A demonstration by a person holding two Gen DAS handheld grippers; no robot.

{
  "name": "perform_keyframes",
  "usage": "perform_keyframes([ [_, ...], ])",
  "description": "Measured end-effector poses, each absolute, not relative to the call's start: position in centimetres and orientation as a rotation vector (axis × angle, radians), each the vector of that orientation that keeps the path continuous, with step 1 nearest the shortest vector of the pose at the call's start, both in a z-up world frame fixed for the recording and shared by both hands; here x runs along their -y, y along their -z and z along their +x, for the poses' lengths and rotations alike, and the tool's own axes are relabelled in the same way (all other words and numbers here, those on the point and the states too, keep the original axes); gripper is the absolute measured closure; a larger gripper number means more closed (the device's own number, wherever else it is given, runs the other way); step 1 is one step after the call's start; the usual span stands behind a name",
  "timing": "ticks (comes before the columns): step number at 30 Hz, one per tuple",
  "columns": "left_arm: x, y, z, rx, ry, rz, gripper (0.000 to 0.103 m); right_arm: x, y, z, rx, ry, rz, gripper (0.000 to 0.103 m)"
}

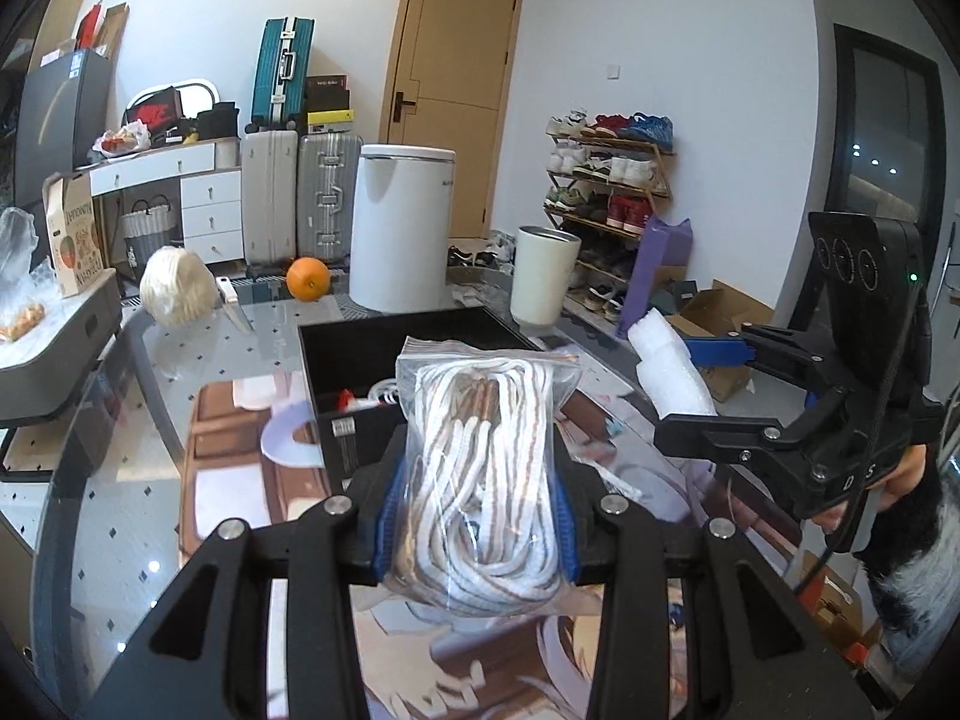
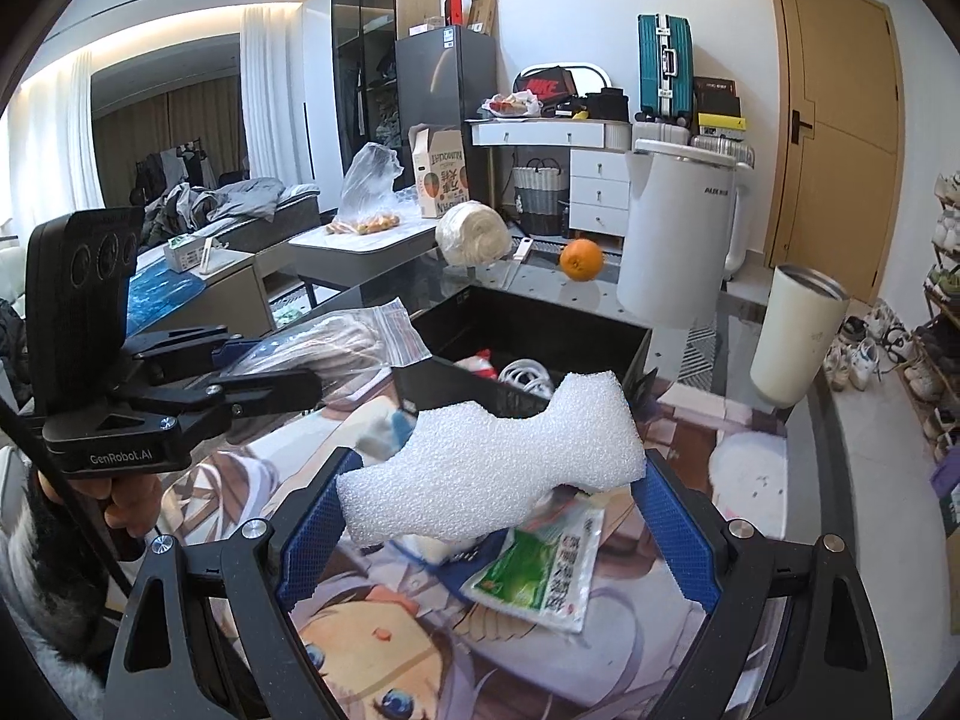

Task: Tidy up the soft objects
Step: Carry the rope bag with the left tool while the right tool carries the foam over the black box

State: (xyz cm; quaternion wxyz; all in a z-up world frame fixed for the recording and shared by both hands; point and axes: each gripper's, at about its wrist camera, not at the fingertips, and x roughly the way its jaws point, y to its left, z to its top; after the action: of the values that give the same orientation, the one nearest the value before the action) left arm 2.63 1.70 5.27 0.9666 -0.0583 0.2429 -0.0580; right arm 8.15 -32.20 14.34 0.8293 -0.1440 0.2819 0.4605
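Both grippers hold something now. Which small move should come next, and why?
Probably carry the left gripper, shut on the clear zip bag of white cord, forward over the open black box and release it there. The box lies just beyond the bag and already holds a white cable. The right gripper grips the white foam piece and can follow.

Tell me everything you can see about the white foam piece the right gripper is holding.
The white foam piece is a thick slab of pebbly packing foam with a wavy outline, wider at one end. It spans the wide-set blue pads of the right gripper, held tilted in the air above the printed mat and a green packet, just in front of the black box. Nothing else touches it. In the left wrist view it shows end-on.
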Motion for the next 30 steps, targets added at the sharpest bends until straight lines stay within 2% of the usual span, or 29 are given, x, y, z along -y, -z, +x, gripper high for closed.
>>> perform_keyframes([
  [15,-3.2,-6.6,7.1,-0.485,0.035,-0.107,0.064,29.3,-14.7,12.4,-0.592,-0.929,-0.386,0.011],
  [30,-4.0,-5.6,11.6,-0.531,-0.004,-0.129,0.064,25.2,-13.3,16.1,-0.637,-0.921,-0.476,0.011],
])
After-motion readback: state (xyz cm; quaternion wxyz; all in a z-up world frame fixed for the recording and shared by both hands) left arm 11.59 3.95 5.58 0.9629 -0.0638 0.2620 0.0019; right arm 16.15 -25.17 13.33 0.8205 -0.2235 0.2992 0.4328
